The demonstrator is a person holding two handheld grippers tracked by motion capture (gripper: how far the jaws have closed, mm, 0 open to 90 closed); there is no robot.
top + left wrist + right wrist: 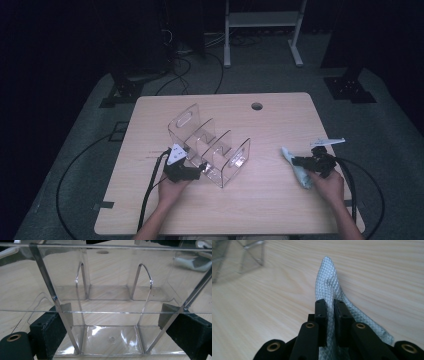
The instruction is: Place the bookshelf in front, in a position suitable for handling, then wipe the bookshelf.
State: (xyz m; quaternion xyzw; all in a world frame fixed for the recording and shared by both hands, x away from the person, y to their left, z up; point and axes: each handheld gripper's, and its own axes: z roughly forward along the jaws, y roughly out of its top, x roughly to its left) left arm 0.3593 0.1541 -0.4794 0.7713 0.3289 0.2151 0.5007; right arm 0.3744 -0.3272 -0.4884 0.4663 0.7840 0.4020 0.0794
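A clear acrylic organizer (210, 150) with several upright dividers stands in the middle of the wooden table (250, 210). My left gripper (204, 169) reaches it from the near left. In the left gripper view the organizer (112, 290) sits between the wide-set jaws, and both black pads (50, 332) lie against its side walls. A pale blue-grey textured cloth (300, 175) lies on the table at the right. My right gripper (295, 161) is shut on it. The right gripper view has the cloth (328, 272) pinched between the jaws of that gripper (330, 307), its tip stretching forward on the wood.
A round cable hole (257, 106) is in the table's far edge. Black cables (150, 190) trail from both grippers over the near edge. A white frame (262, 20) stands on the floor beyond the table. A corner of the organizer (237, 255) shows at top left of the right gripper view.
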